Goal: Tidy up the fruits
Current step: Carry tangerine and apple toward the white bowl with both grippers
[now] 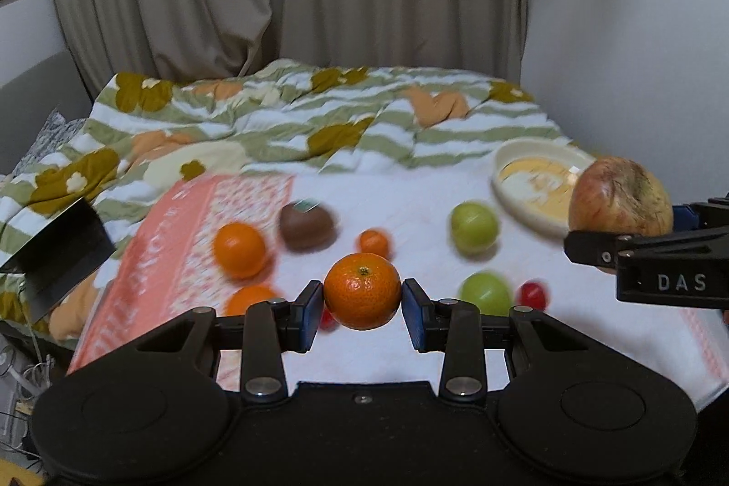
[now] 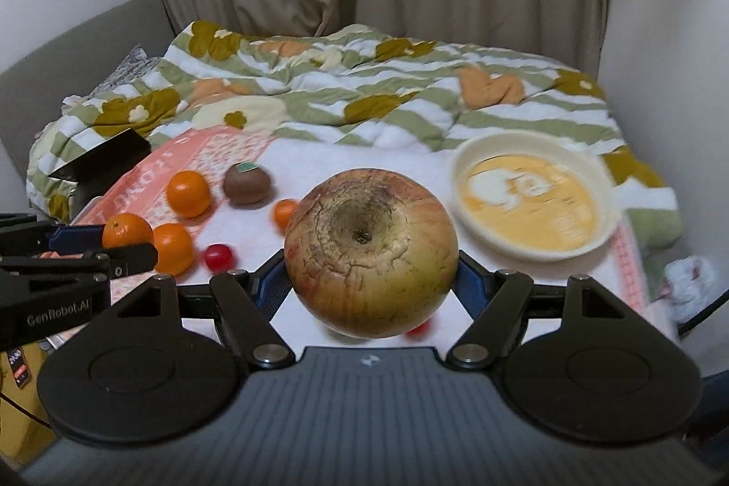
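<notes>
Barely Started: Two Fruits Lifted, Bowl Still Empty

Your left gripper (image 1: 362, 294) was closed on a mandarin (image 1: 362, 291), its blue pads pressing the fruit from either side, and the fruit hung clear above the towel (image 1: 410, 194). Your right gripper (image 2: 371, 263) stood wide but clamped on the apple (image 2: 371, 251), stem pit facing the camera, also lifted off the bed. In the left view that apple (image 1: 620, 196) showed at the right edge, near the bowl (image 1: 505, 158).

You had nothing sorted yet, as far as the views showed. The bowl (image 2: 469, 158) held no fruit; only its yellow printed bottom was visible.

Left on the towel (image 2: 296, 149) were:
- a kiwi (image 2: 247, 184) with a sticker on top
- a large orange (image 2: 188, 193) beside it
- another orange (image 2: 172, 248) nearer you
- a small orange (image 2: 284, 212) partly behind the apple
- two green fruits (image 1: 474, 228), seen only from the left view
- a red cherry-like fruit (image 2: 219, 256), and at least one more red one under the apple

Judging by this, you were at the carrying step with the first pair, and most of the work remained. The bowl looked like the destination, though whether all fruit belonged there could not be told. The background was blurred, so counts of the smallest red fruits were uncertain.
</notes>
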`<state>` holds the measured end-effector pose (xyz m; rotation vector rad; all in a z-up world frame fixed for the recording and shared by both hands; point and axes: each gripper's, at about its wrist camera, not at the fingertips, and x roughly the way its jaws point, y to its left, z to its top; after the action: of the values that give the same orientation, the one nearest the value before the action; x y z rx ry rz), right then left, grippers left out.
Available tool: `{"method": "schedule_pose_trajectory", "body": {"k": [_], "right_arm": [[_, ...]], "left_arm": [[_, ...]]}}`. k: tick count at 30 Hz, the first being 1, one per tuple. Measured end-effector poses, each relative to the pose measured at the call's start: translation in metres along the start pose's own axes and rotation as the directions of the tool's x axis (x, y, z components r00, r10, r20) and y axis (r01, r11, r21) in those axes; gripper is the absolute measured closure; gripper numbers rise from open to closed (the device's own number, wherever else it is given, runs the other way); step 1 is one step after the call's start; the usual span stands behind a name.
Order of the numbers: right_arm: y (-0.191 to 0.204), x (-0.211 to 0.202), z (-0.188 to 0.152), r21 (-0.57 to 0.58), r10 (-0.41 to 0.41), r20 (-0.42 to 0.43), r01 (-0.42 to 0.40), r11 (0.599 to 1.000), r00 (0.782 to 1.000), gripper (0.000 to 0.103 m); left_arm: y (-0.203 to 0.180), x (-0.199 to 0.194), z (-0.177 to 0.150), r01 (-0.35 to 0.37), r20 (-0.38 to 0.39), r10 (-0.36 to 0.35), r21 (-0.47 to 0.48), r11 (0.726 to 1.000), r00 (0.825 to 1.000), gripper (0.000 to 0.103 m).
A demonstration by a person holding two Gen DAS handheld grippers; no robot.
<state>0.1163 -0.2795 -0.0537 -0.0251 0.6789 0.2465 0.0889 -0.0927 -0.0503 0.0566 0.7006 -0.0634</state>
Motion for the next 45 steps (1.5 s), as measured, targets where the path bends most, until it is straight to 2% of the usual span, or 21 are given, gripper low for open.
{"method": "schedule_pose_trajectory", "body": {"k": [7,16,29,36,41,42,43,45], "right_arm": [[-0.078,-0.009,0.014,-0.005,-0.054,0.019,0.054,0.999,0.998,0.014],[-0.149,0.02,0.042,0.061,-0.113,0.023,0.111,0.992,0.993,0.014],[-0.203,0.087,0.07,0.145,-0.164,-0.023,0.166,0.975,0.986,0.014],[-0.221,0.113,0.069,0.185,-0.194,-0.065,0.203,0.961,0.979,0.014],[-0.23,0.124,0.068,0.204,-0.206,-0.088,0.22,0.954,0.975,0.014],[-0.231,0.125,0.068,0.208,-0.208,-0.089,0.223,0.953,0.974,0.014],[-0.232,0.126,0.068,0.213,-0.211,-0.09,0.225,0.951,0.973,0.014],[-0.235,0.125,0.071,0.223,-0.21,-0.089,0.225,0.949,0.974,0.014]], "left_arm": [[-0.058,0.019,0.032,0.052,0.033,-0.052,-0.003,0.999,0.998,0.062],[-0.107,0.07,0.083,0.117,0.033,-0.119,0.056,0.992,0.992,0.062],[-0.15,0.194,0.13,0.194,-0.077,-0.183,0.178,0.965,0.98,0.062],[-0.175,0.251,0.133,0.238,-0.142,-0.207,0.25,0.939,0.968,0.062],[-0.184,0.269,0.129,0.262,-0.178,-0.219,0.277,0.924,0.959,0.061],[-0.184,0.269,0.129,0.267,-0.179,-0.222,0.281,0.922,0.958,0.05],[-0.185,0.267,0.129,0.27,-0.171,-0.228,0.288,0.919,0.959,0.026],[-0.181,0.257,0.129,0.259,-0.127,-0.231,0.307,0.916,0.965,0.004]]}}
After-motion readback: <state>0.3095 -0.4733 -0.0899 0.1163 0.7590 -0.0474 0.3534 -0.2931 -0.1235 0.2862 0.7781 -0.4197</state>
